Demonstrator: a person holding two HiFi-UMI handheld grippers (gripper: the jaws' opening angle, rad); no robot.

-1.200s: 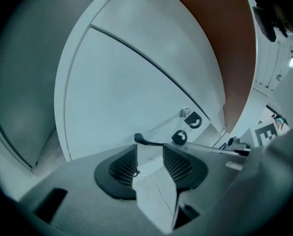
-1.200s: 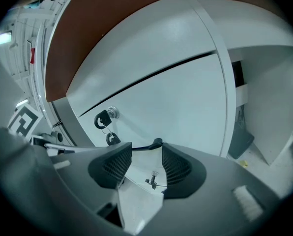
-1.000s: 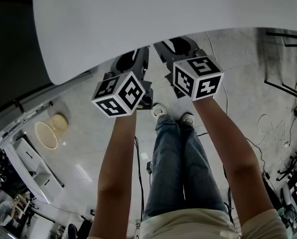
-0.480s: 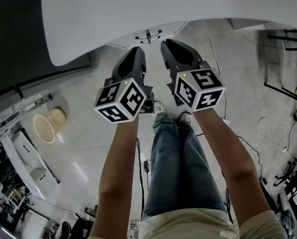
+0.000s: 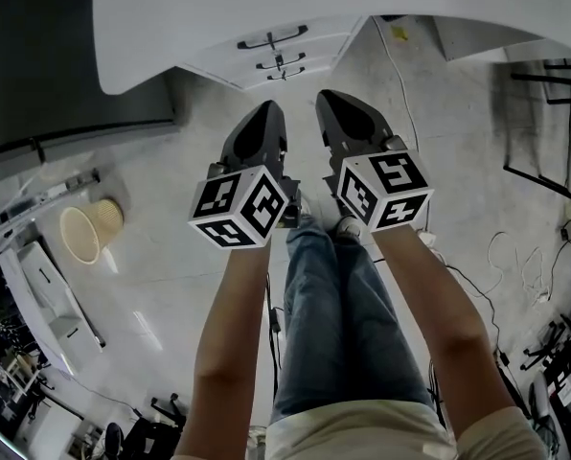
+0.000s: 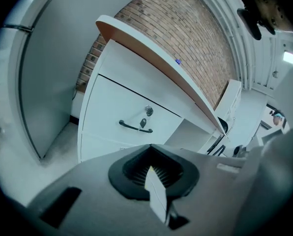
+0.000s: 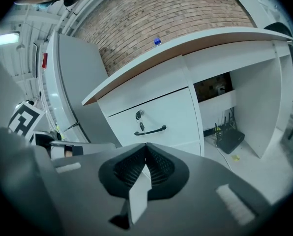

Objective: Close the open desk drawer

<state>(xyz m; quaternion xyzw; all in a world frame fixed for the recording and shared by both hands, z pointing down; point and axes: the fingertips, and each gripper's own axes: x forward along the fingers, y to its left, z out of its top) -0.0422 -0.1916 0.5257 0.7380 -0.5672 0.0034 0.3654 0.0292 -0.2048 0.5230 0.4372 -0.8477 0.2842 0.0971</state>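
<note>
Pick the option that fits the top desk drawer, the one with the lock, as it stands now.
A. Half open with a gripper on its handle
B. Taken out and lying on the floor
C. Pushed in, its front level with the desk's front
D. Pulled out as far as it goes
C: in the right gripper view the top drawer sits level in the front of the white desk, and nothing touches its dark handle.

Matt drawer (image 7: 161, 113) (metal handle (image 7: 150, 130)), rough brick wall (image 7: 176, 9)
</note>
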